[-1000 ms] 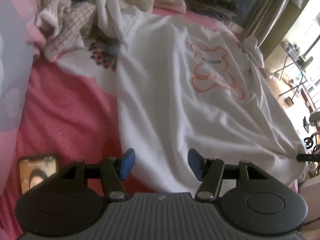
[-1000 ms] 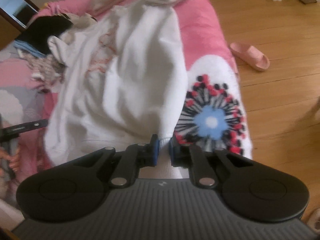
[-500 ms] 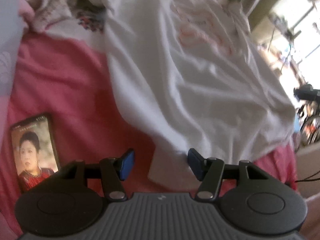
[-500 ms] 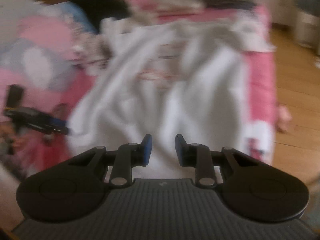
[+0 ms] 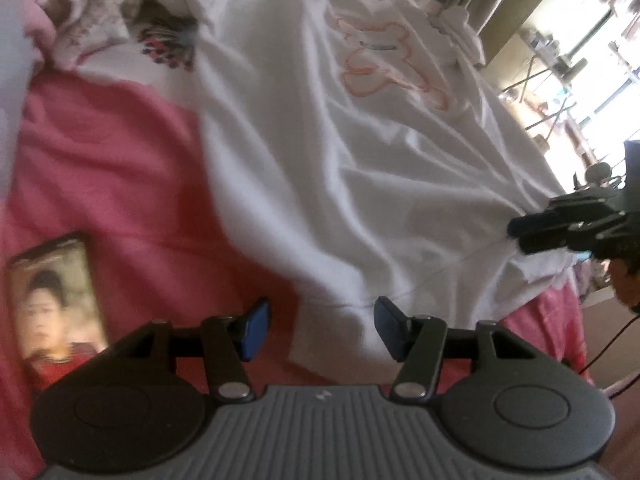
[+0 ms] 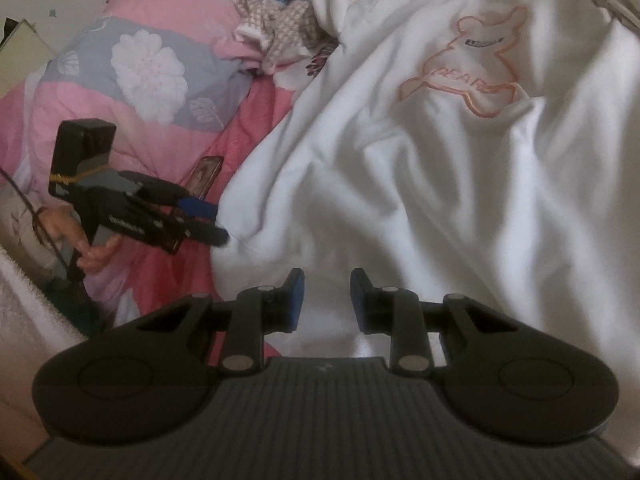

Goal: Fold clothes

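Note:
A white T-shirt [image 5: 320, 128] with an orange bear outline lies spread and wrinkled on the pink bed; it also fills the right wrist view [image 6: 460, 168]. My left gripper [image 5: 318, 330] is open, its blue pads straddling the shirt's near hem corner without closing on it. In the right wrist view it [image 6: 208, 220] hovers at the shirt's left edge. My right gripper [image 6: 324, 300] is open and empty over the shirt's lower part. In the left wrist view it [image 5: 520, 232] is at the shirt's right hem corner.
A phone [image 5: 56, 300] showing a face lies on the pink sheet [image 5: 104, 168] left of the shirt. A pile of other clothes [image 5: 96, 4] sits at the head of the bed. A floral quilt [image 6: 140, 72] is at the left.
My right gripper has let go of the shirt's hem and opened, swinging over the shirt. My left gripper has drawn back to the near hem corner, still open.

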The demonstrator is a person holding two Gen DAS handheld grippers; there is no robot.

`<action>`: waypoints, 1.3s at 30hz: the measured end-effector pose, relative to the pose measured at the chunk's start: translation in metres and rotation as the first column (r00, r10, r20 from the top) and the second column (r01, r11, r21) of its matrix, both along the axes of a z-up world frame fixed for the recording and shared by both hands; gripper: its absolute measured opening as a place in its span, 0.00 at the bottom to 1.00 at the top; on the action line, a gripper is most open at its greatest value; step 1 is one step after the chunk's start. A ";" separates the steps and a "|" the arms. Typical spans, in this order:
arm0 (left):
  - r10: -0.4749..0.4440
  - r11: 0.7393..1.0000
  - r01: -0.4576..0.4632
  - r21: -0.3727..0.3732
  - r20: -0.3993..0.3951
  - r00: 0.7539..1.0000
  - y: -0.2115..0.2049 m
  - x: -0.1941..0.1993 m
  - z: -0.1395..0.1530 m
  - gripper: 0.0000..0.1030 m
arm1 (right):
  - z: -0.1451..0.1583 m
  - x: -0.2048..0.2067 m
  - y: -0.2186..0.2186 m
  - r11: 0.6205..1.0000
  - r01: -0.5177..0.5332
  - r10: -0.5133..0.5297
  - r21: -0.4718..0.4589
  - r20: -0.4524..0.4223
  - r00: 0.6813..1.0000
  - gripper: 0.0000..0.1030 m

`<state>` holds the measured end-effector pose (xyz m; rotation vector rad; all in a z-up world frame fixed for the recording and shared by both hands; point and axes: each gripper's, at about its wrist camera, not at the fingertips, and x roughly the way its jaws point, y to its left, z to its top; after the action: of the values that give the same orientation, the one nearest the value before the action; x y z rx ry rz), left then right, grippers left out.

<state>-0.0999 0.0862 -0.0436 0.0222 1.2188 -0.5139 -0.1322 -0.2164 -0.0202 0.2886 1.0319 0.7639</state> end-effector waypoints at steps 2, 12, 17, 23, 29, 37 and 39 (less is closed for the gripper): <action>-0.023 0.999 0.024 0.039 -0.006 1.000 -0.001 0.000 -0.001 0.53 | -0.002 0.003 -0.007 1.000 0.020 -0.020 0.015 -0.007 1.000 0.24; -0.100 0.994 0.099 0.039 0.012 0.995 -0.026 -0.003 -0.018 0.51 | -0.014 0.006 -0.013 0.997 0.062 -0.061 0.043 -0.028 0.998 0.24; -0.072 0.997 0.072 0.019 0.003 0.997 -0.002 -0.005 0.002 0.51 | -0.013 0.006 -0.012 0.997 0.058 -0.057 0.043 -0.021 0.998 0.24; -0.089 0.993 0.088 0.083 -0.002 0.996 0.001 -0.008 0.004 0.46 | -0.018 0.007 -0.015 0.994 0.083 -0.080 0.064 -0.044 0.996 0.24; -0.138 0.984 0.134 0.121 0.018 0.990 -0.024 -0.010 -0.016 0.38 | -0.016 0.006 -0.008 0.994 0.084 -0.081 0.072 -0.049 0.996 0.24; -0.025 0.999 0.025 0.028 -0.005 1.000 -0.013 -0.010 -0.015 0.09 | -0.013 0.002 -0.004 0.992 0.099 -0.095 0.072 -0.056 0.994 0.24; 0.016 1.000 -0.015 0.021 -0.026 1.000 -0.007 -0.015 -0.009 0.05 | -0.011 0.000 -0.004 0.993 0.102 -0.099 0.064 -0.053 0.994 0.24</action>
<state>-0.1148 0.0793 -0.0528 0.0236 1.2491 -0.4893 -0.1319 -0.2202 -0.0312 0.4159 1.0325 0.7035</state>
